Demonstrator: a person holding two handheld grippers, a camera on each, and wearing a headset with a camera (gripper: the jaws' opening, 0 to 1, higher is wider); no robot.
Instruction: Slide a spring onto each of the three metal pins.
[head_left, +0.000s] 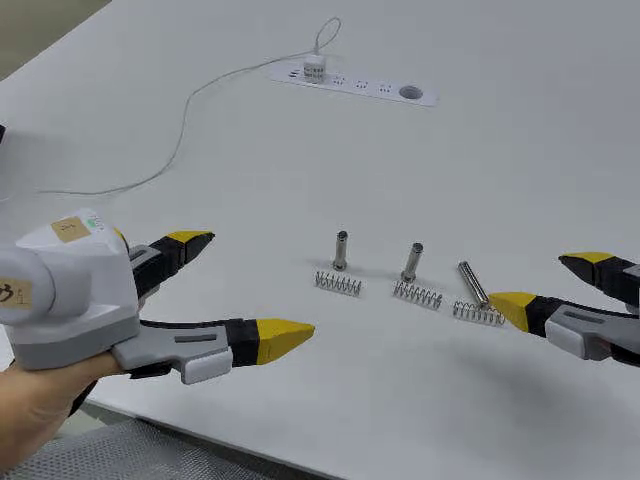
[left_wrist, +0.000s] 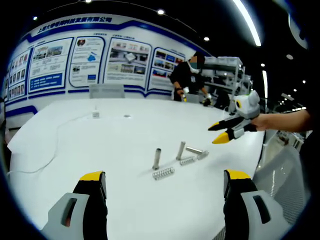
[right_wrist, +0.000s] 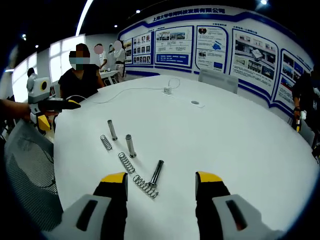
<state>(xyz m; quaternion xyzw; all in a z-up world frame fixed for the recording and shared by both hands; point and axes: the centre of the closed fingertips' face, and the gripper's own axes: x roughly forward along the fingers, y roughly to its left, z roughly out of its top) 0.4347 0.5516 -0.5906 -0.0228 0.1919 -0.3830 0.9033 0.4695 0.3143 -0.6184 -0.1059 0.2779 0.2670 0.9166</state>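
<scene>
White table (head_left: 480, 180) bears three pins (head_left: 411, 262) beside three springs (head_left: 418, 294); left gripper (head_left: 261, 282) and right gripper (head_left: 527, 280) fingers spread wide.

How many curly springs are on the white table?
3. The left spring lies before the left pin, which stands upright; the middle spring before the middle pin, also upright; the right spring beside the right pin, which lies flat. None looks hidden.

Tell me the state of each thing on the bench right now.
Left pin: upright, bare.
Middle pin: upright, bare.
Right pin: lying down, bare.
Left spring: lying loose.
Middle spring: lying loose.
Right spring: lying loose.
Left gripper: open, empty.
Right gripper: open, empty.
Charger: plugged into power strip.
</scene>
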